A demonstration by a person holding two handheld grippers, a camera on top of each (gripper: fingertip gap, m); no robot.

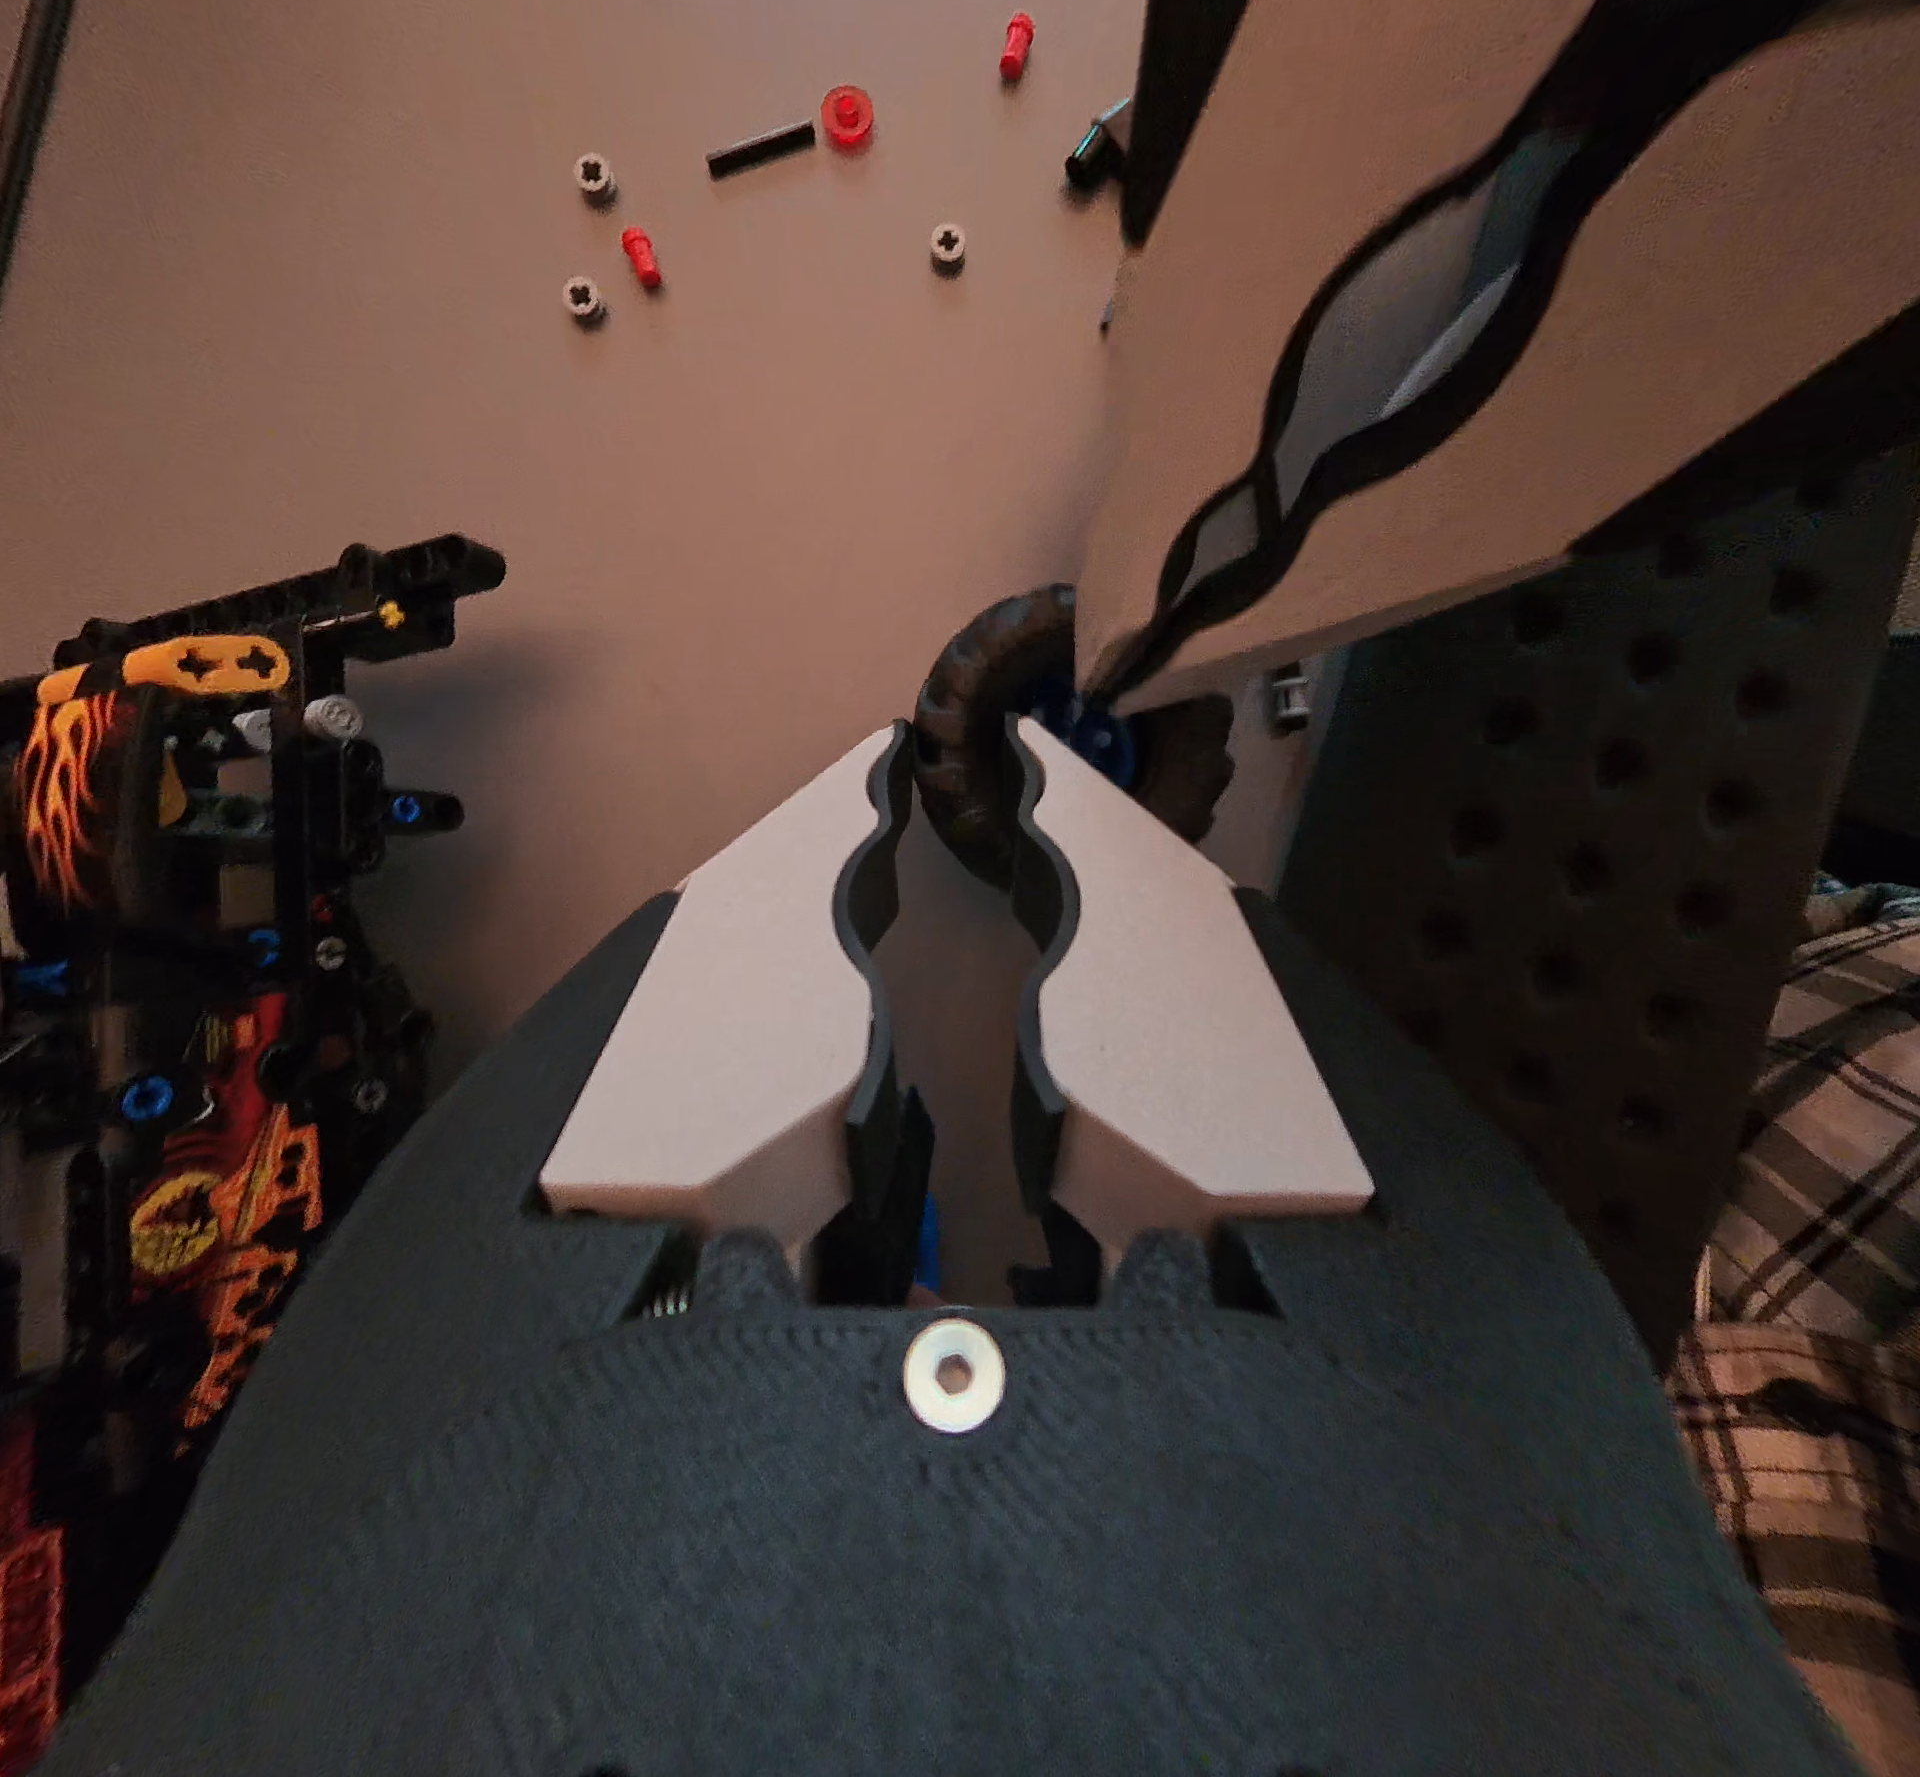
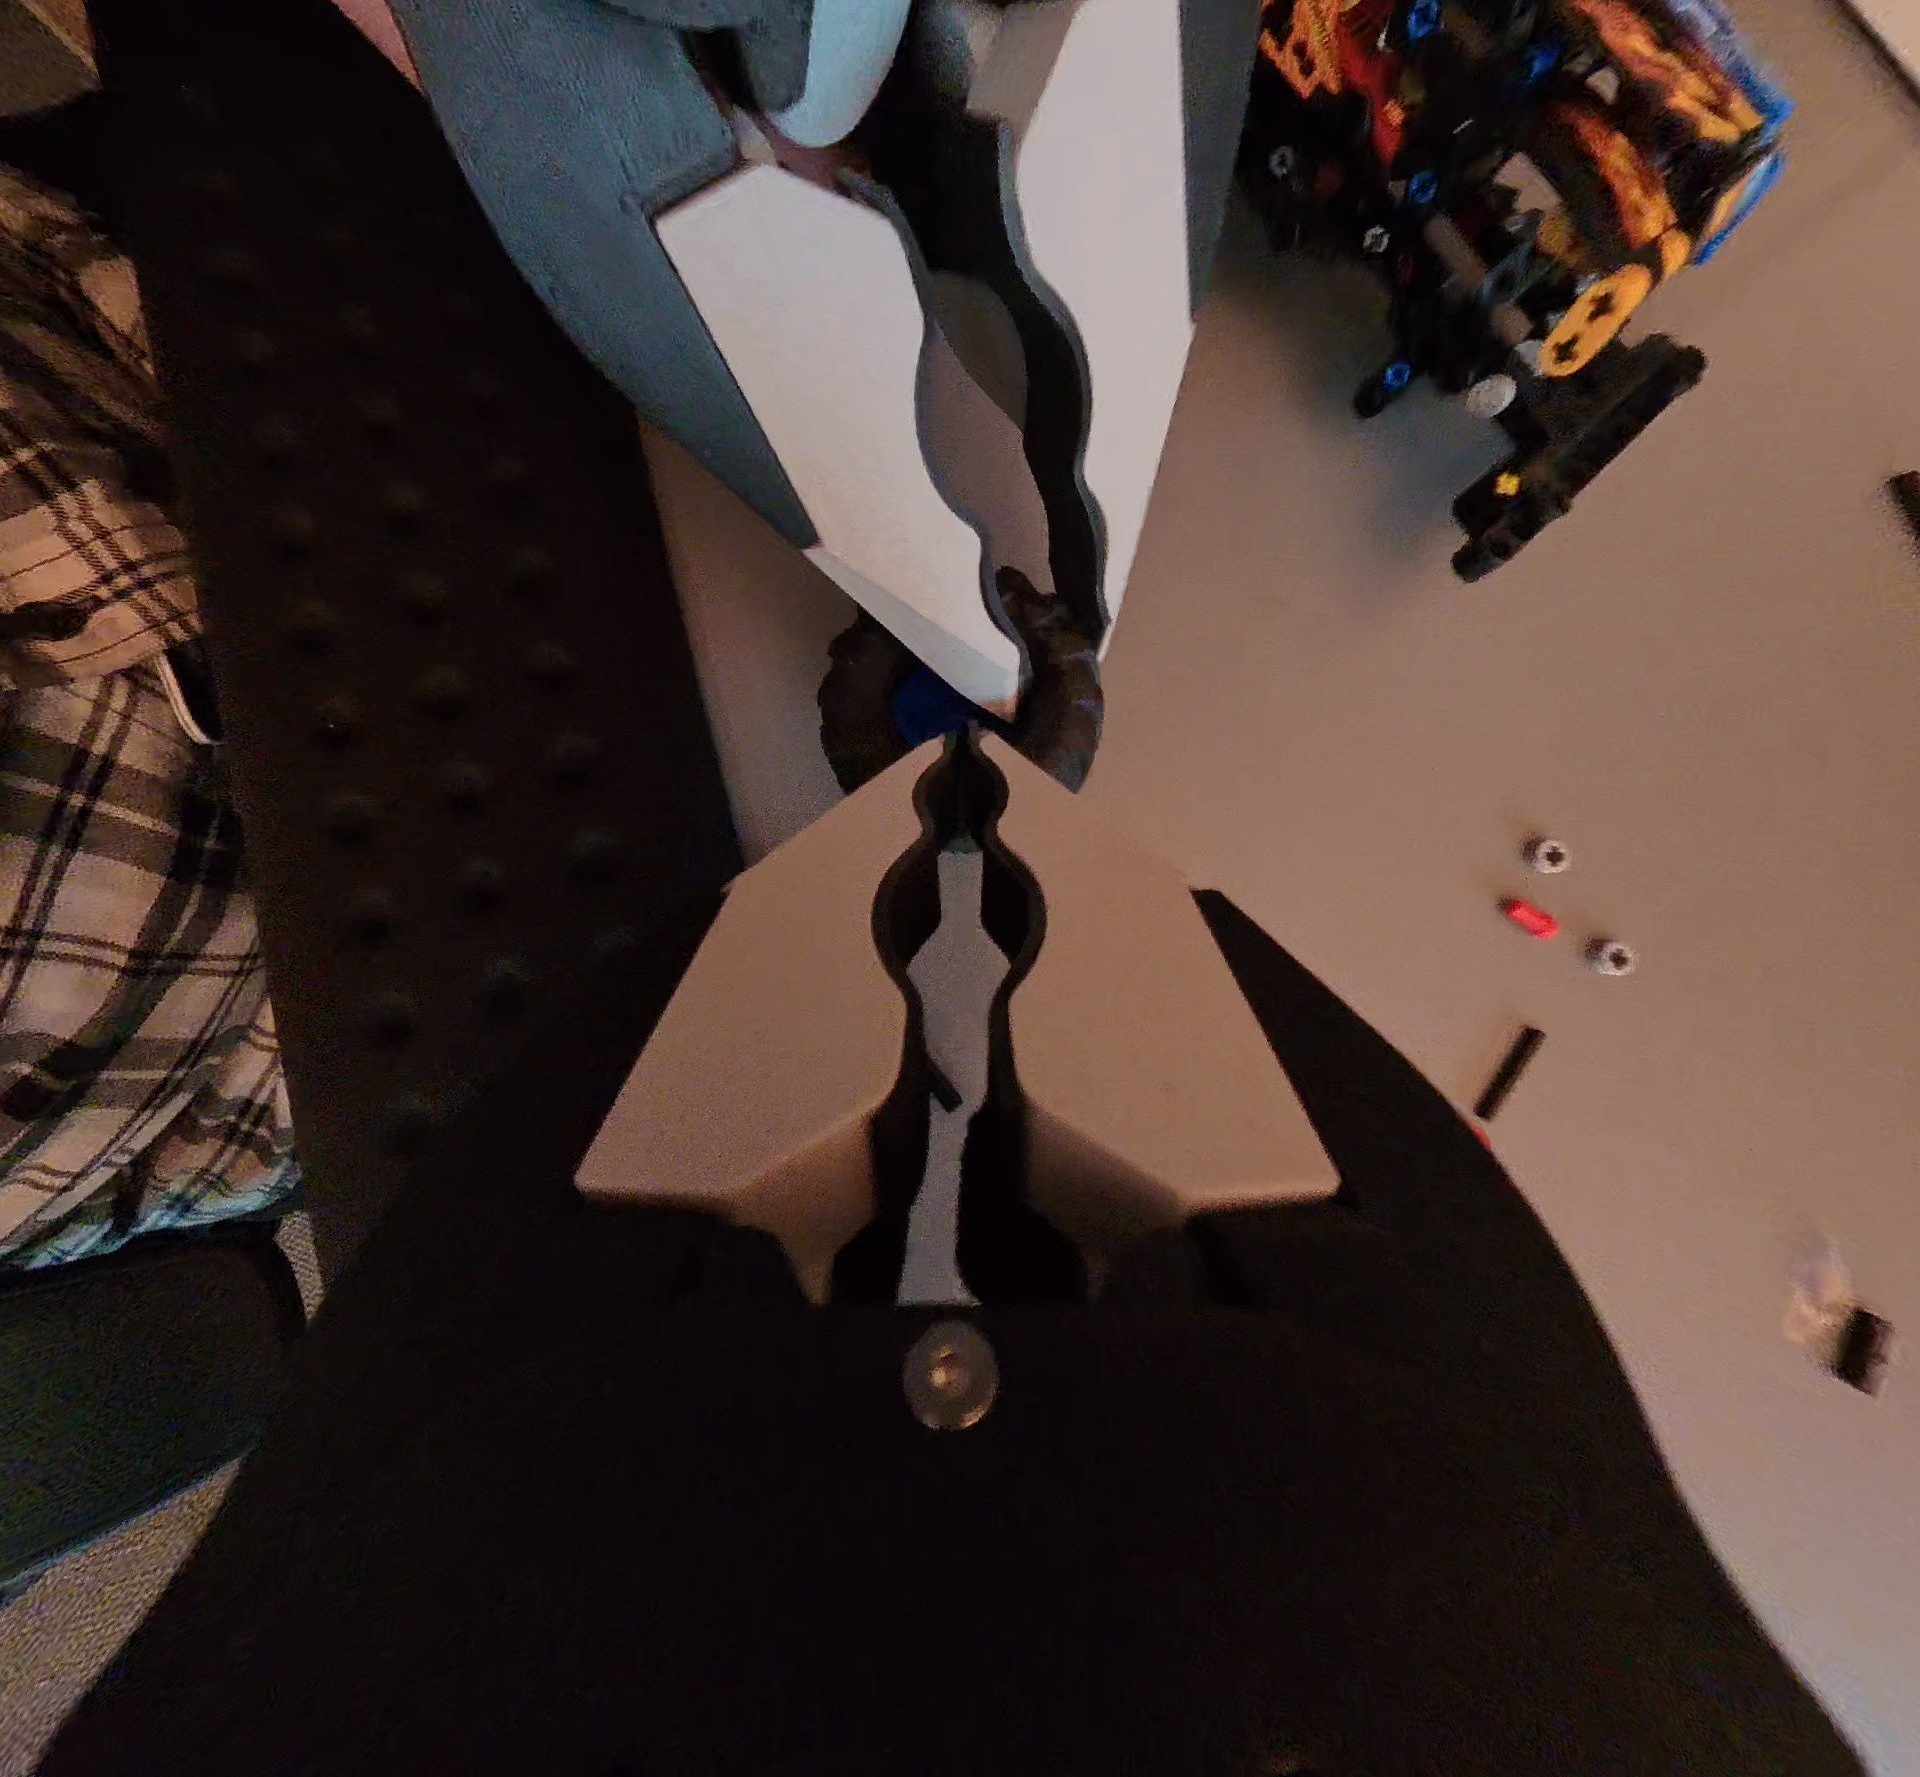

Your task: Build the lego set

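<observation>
My left gripper (image 1: 961, 740) is shut on a black rubber tyre (image 1: 971, 688), which curves up between its tips. The tyre's blue wheel hub (image 1: 1096, 740) sits just to the right. My right gripper (image 2: 961, 756) is shut on a thin black pin (image 2: 961, 777) and its tips press against the blue hub (image 2: 925, 704). It enters the left wrist view from the upper right (image 1: 1101, 683). The left gripper (image 2: 1049, 631) comes down from above with the tyre (image 2: 1065, 714). The two grippers meet tip to tip above the table edge.
The half-built black lego model with flame stickers (image 1: 208, 844) (image 2: 1507, 169) stands on the table. Loose red pins (image 1: 641, 257), grey bushes (image 1: 594, 174), a black axle (image 1: 758, 150) and a red round piece (image 1: 847, 115) lie beyond. A dark dimpled surface (image 2: 416, 584) and plaid cloth (image 2: 104, 792) lie off the edge.
</observation>
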